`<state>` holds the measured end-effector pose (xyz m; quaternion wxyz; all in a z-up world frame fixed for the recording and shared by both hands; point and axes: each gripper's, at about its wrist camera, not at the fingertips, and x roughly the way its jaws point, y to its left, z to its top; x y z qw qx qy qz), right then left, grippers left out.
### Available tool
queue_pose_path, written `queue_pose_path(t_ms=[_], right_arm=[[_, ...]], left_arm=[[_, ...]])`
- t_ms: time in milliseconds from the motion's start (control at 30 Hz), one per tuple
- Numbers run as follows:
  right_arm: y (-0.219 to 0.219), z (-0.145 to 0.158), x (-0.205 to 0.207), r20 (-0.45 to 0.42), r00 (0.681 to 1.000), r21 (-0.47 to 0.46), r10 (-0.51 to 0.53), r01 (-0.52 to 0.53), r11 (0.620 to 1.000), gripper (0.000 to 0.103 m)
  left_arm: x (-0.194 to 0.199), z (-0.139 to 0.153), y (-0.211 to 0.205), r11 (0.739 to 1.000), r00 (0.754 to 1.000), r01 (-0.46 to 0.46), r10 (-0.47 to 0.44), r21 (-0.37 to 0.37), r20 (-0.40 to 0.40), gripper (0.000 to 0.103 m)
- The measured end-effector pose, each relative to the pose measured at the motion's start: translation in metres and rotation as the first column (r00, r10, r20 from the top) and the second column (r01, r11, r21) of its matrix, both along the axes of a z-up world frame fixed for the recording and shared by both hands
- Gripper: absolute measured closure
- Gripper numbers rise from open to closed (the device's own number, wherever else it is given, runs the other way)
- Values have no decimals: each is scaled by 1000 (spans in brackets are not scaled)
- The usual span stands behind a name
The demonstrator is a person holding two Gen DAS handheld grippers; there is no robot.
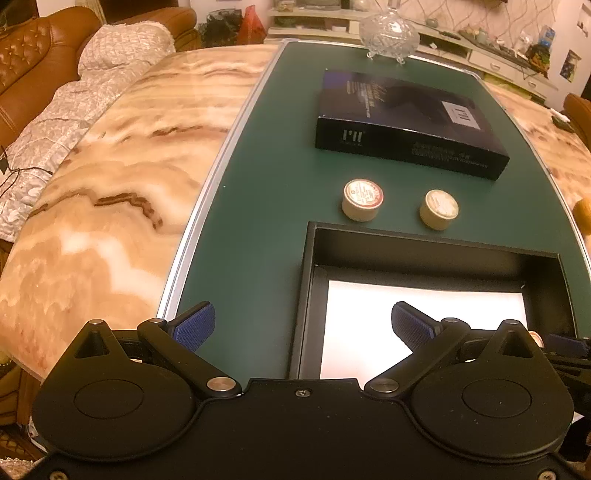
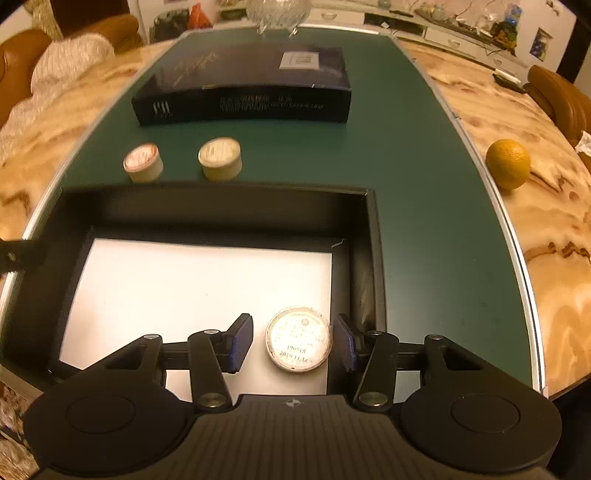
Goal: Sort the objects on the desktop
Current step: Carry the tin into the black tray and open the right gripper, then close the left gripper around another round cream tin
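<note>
Two small round cream jars (image 1: 362,199) (image 1: 439,208) stand on the green mat (image 1: 266,206), just beyond an open black box (image 1: 436,243) with a white bottom. My left gripper (image 1: 302,326) is open and empty over the box's near left corner. In the right wrist view my right gripper (image 2: 293,341) is open around a third round jar (image 2: 298,339) that lies on the white bottom inside the box (image 2: 218,201); neither pad touches it. The other two jars (image 2: 143,162) (image 2: 220,158) show beyond the box.
A dark flat book-like box (image 1: 406,122) (image 2: 247,86) lies farther back on the mat. A cut-glass bowl (image 1: 388,31) stands at the mat's far end. An orange (image 2: 508,162) sits on the marble table (image 1: 110,184) right of the mat. A sofa (image 1: 33,59) is at left.
</note>
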<state>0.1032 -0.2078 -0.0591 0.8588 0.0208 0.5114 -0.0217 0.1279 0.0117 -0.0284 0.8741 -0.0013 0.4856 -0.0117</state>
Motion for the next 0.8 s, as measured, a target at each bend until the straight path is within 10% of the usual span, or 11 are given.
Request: queue_pose_path(t_ms=[800], right_arm=[[-32, 42, -87, 222, 956, 313, -190, 114, 943, 45]], left_arm=[[108, -24, -41, 1000, 1000, 18, -18, 26, -22, 0]])
